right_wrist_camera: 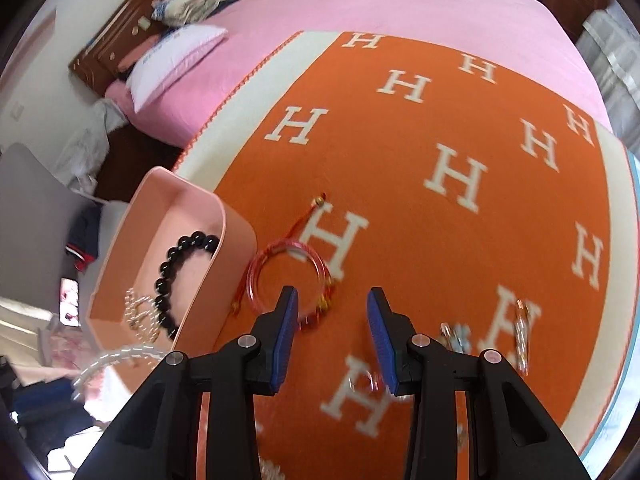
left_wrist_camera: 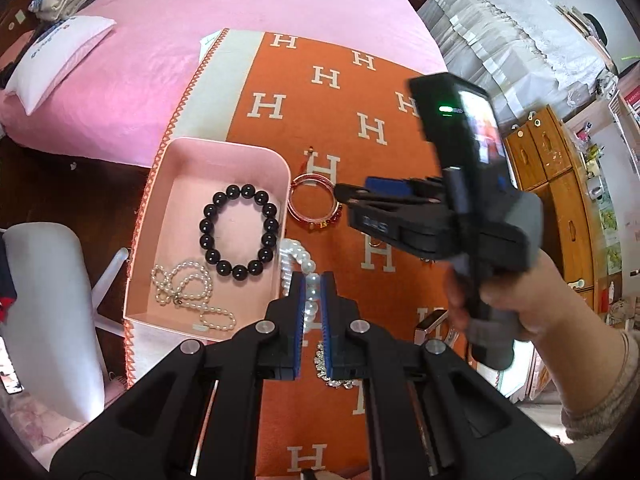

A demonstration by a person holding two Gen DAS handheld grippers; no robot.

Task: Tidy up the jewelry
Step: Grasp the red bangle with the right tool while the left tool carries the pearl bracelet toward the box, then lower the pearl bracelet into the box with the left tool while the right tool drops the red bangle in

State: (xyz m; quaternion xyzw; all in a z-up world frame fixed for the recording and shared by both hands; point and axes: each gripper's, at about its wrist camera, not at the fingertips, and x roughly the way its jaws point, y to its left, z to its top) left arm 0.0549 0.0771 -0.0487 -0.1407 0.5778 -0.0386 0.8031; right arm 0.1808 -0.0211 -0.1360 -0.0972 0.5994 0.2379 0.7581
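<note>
Left claw (left_wrist_camera: 313, 304) is clenched on a white pearl bracelet (left_wrist_camera: 298, 258), the beads pinched between its blue pads just off the pink box's (left_wrist_camera: 224, 148) 3 o'clock wall. Right claw (right_wrist_camera: 333, 320) hangs released, jaws wide, over the red bangle (right_wrist_camera: 280, 276) on the orange blanket (right_wrist_camera: 460, 240). Already in the box lie a black bead bracelet (left_wrist_camera: 239, 234) and a small pearl strand (left_wrist_camera: 188, 292).

Likely trouble: round pearls could roll out of the thin pinch while crossing the wall, or the dangling loop could snag the rim and tip the light box. On the other side, a closing pad may catch the bangle's red cord toward 11 o'clock and drag it.
</note>
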